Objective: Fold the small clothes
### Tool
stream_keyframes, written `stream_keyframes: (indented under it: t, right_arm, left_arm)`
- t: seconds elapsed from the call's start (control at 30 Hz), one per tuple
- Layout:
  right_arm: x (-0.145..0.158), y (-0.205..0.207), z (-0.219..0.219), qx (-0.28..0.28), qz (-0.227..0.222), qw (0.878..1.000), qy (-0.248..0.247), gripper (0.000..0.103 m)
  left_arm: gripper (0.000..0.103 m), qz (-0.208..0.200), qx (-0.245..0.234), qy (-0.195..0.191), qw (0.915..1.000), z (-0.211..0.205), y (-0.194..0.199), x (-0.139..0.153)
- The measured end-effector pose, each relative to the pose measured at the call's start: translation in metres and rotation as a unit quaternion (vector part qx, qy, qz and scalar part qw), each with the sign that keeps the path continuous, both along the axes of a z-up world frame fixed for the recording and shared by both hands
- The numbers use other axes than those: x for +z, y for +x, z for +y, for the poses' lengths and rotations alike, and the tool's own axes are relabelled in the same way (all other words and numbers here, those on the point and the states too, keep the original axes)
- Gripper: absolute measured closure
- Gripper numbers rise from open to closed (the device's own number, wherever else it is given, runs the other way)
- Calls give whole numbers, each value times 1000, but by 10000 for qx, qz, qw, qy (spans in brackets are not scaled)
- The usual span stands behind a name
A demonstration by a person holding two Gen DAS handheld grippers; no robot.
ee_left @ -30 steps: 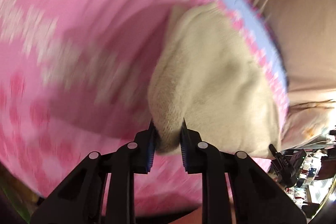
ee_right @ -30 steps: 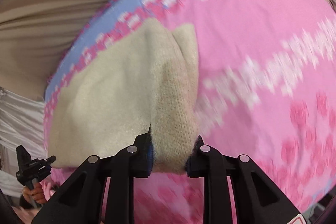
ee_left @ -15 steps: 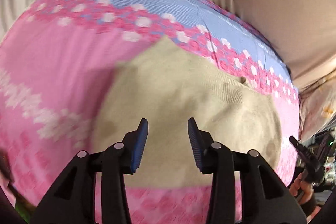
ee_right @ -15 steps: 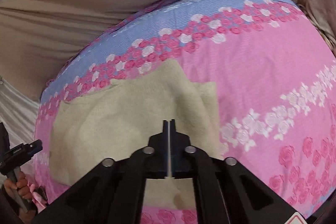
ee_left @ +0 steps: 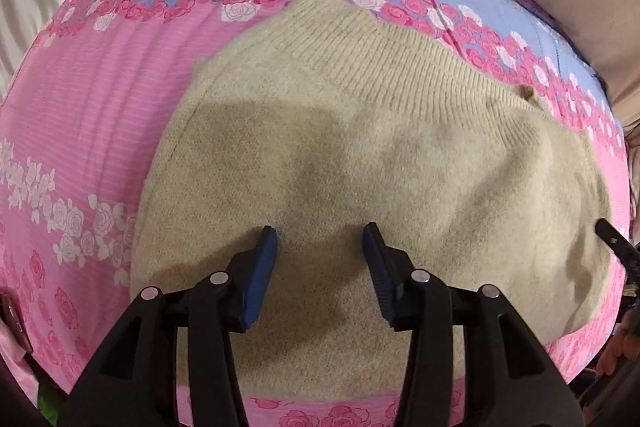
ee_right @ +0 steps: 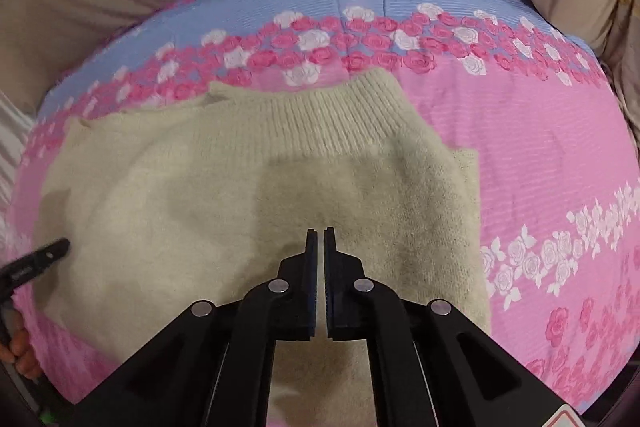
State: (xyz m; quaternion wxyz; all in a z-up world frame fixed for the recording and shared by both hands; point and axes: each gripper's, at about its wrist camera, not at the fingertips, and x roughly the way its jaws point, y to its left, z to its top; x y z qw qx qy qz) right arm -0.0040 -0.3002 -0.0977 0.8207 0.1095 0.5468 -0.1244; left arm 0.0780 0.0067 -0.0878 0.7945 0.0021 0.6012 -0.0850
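Beige knit sweater [ee_left: 360, 155] lies flat on pink rose-print bedsheet [ee_left: 100, 99]. Left gripper [ee_left: 320, 259] jaws just opened, hovering over it, nothing between. Right gripper [ee_right: 320, 263] closed, empty.

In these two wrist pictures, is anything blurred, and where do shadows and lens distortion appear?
Left wrist view: sharp; a dark shadow lies on the beige sweater beyond the open left gripper; the floral sheet bulges from fisheye. Right wrist view: also sharp; a similar shadow lies ahead of the shut right gripper.
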Motion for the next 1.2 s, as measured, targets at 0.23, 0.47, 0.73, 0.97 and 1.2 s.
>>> stream_keyframes:
  t: [0.23,0.47,0.73,0.97,1.2]
  right_arm:
    - [4,-13,-33,-748,-109,9963,410,102]
    - [-12,8,-7,-242,130,9996,19,103]
    - [19,9,-7,-390,-235,9978,480,98]
    - [15,62,40,470,-235,9977,439,98]
    - [-6,57,-34,-506,79,9983,275,103]
  left_arm:
    - [58,12,-32,35,10000,-2,1,-1]
    - [53,26,-108,121,9999,-5,2,-3]
    - [53,-33,-53,25,10000,-3,4,3]
    - [46,-245,318,100,9991,1,53,5]
    - [43,-117,455,390,9981,10,80,-11]
